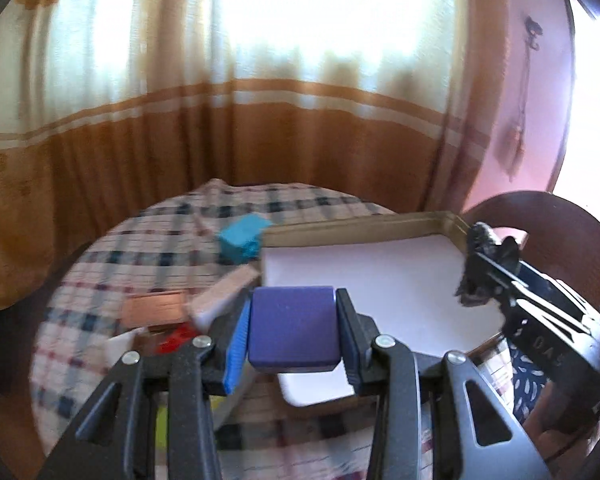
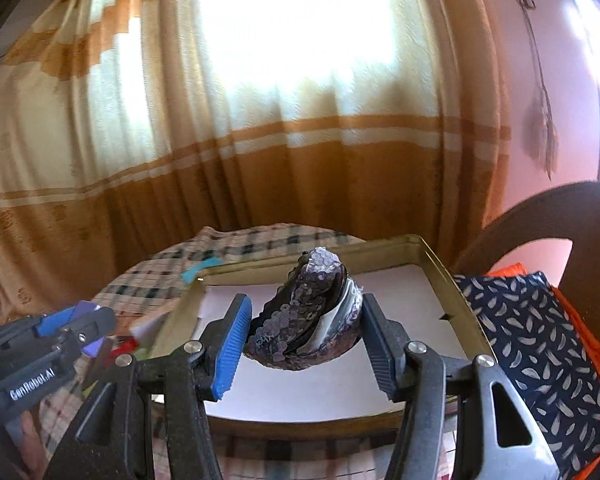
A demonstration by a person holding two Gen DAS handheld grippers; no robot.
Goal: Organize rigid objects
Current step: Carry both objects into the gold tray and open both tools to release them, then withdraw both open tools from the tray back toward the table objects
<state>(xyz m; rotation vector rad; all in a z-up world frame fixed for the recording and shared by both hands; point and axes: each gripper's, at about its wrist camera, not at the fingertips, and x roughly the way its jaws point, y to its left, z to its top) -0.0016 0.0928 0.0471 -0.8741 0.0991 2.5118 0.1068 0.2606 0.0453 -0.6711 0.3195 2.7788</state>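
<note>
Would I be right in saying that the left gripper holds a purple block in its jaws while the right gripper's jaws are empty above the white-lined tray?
Not quite: the right gripper is not empty. The right wrist view shows its jaws closed on a purple sequined item above the white-lined tray. The left gripper does hold the purple block.

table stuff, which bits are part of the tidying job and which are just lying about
In the job:
- purple block, held in the left claw
- sequinned purple piece, held in the right claw
- tray with white liner
- teal block, red piece and pale blocks on the checked cloth

Lying about:
- curtain
- patterned cushion
- chair back
</note>
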